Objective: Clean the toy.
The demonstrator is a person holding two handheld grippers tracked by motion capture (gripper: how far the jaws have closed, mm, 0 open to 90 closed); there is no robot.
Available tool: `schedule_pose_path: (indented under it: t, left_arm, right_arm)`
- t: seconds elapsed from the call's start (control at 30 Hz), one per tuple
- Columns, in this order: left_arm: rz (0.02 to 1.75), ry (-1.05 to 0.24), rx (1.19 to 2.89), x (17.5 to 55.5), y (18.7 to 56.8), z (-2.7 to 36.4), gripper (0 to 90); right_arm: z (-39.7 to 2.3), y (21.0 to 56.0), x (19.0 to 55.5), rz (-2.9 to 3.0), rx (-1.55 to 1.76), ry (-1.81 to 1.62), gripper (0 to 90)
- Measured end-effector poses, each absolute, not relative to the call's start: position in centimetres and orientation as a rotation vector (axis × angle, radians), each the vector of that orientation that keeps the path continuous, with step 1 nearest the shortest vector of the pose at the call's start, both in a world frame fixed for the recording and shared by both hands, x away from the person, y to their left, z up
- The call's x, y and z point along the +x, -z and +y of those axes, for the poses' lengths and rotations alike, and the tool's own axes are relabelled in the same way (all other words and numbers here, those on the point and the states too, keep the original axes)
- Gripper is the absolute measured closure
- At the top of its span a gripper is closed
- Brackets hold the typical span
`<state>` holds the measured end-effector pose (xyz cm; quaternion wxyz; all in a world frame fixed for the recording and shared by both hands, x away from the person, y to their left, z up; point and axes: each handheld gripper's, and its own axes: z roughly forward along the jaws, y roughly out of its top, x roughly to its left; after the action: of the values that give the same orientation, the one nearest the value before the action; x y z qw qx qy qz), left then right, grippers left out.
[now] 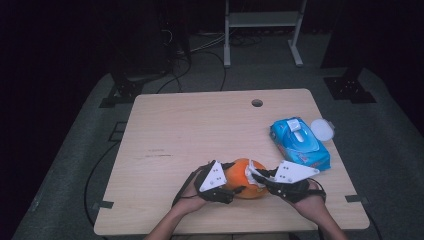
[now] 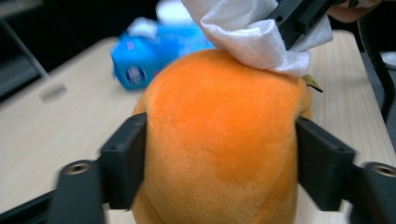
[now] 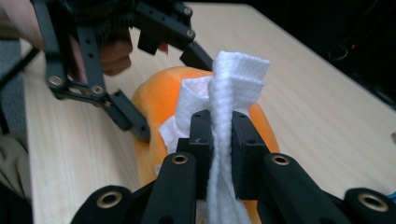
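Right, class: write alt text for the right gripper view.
The right gripper pinches a folded white wipe against an orange plush toy on a wooden table. The left gripper straddles the toy from the far side.

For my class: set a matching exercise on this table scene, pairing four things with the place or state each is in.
Things:
1. orange plush toy
2. white wipe
3. blue wipes pack
4. white round lid

States:
A. pinched between the right gripper's jaws
B. at the table edge beside the pack
C. between the left gripper's jaws
D. lying at the table's right side, flap open

Pairs: 1-C, 2-A, 3-D, 4-B
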<state>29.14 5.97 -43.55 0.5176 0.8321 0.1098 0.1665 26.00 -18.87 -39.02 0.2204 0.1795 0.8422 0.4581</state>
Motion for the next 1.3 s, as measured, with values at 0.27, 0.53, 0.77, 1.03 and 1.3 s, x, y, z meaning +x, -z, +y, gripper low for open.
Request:
schedule_pose_path:
  t: [0.27,0.53,0.77,1.03,1.3]
  left_arm:
    - [0.404,-0.163,1.94,30.5,44.3,7.7,22.5]
    - [0.442,-0.168,1.949,30.8,44.6,8.3,22.2]
    - [0.504,-0.119,1.935,31.3,45.0,8.6,21.2]
    - [0.529,-0.124,1.944,31.3,45.0,8.9,21.0]
    - [0.484,-0.144,1.971,31.0,45.0,8.4,19.9]
  right_arm:
    - [-18.0,40.7,26.1,2.393,0.469,-1.251,79.4]
    - [-21.2,41.2,26.1,2.391,0.563,-1.22,79.6]
    - [-20.6,40.7,25.7,2.388,0.56,-1.216,79.6]
    - [-20.4,40.8,25.9,2.431,0.514,-1.173,79.6]
    - [-21.0,41.1,26.5,2.403,0.572,-1.143,79.6]
